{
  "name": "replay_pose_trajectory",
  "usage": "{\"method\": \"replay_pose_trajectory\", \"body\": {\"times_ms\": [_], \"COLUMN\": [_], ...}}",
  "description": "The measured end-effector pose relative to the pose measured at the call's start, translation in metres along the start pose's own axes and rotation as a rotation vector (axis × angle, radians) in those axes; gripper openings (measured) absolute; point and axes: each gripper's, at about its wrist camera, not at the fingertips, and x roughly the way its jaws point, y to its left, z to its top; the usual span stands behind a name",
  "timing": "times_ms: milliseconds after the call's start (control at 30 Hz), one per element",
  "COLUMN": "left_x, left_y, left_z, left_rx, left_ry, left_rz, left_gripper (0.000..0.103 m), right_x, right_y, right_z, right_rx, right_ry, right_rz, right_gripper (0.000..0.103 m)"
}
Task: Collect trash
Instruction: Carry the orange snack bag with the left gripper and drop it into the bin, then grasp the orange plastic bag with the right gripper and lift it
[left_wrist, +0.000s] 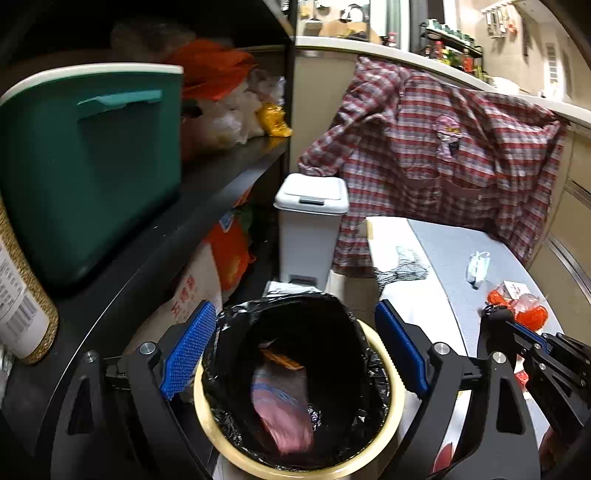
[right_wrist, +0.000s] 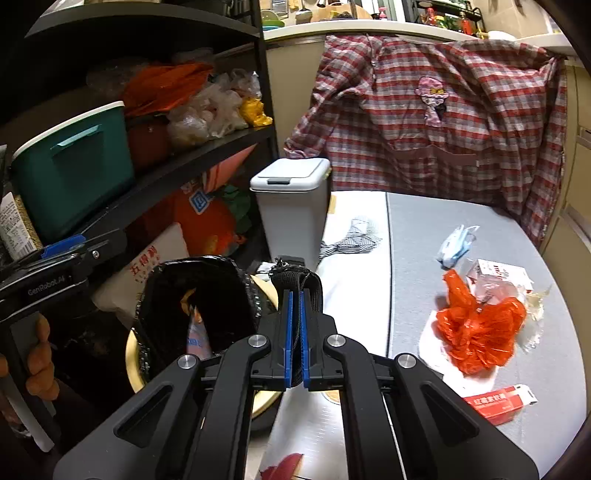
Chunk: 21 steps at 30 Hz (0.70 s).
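We hold our left gripper (left_wrist: 295, 343) tilted downward over the trash bin (left_wrist: 391, 391), its blue pads spread wide at either side of the bin's mouth and gripping nothing. The bin has a yellow rim and a black liner (left_wrist: 229, 328), and inside lies a pinkish wrapper (left_wrist: 284, 410) with an orange scrap (left_wrist: 284, 360) at its 12 o'clock.

Our right gripper (right_wrist: 295, 314) points forward and slightly down, just beside the bin's rim at its 3 o'clock, its pads pressed together on a black strap (right_wrist: 310, 284) that loops out past the fingertips.

On the grey table (right_wrist: 406, 258), at the right gripper's 3 o'clock, lies the remaining trash: a crumpled orange plastic bag (right_wrist: 476, 328), a clear wrapper (right_wrist: 495, 273) touching it at its 12 o'clock, a face mask (right_wrist: 456, 245) farther back, and a red carton (right_wrist: 498, 402) at the bag's 6 o'clock. A white lidded bin (right_wrist: 291, 206) stands at 12 o'clock of the gripper, with a plaid shirt (right_wrist: 443, 122) draped behind.
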Motion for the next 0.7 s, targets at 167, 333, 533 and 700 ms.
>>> {"method": "replay_pose_trajectory", "body": {"times_ms": [167, 333, 533, 700], "left_x": [-0.004, -0.004, -0.005, -0.001], "left_y": [0.009, 0.018, 0.027, 0.032], "left_z": [0.0, 0.001, 0.001, 0.001], "left_rx": [-0.013, -0.029, -0.049, -0.068], "left_ry": [-0.02, -0.027, -0.04, -0.03], "left_rz": [0.079, 0.123, 0.157, 0.158], "left_gripper": [0.093, 0.094, 0.094, 0.094], "right_x": [0.006, 0.02, 0.042, 0.046], "right_y": [0.013, 0.04, 0.072, 0.077], "right_z": [0.002, 0.004, 0.007, 0.005], "right_rx": [-0.013, -0.051, -0.102, -0.097], "right_ry": [-0.005, -0.002, 0.008, 0.014], "right_rz": [0.052, 0.118, 0.182, 0.175], "right_gripper": [0.004, 0.004, 0.01, 0.045]}}
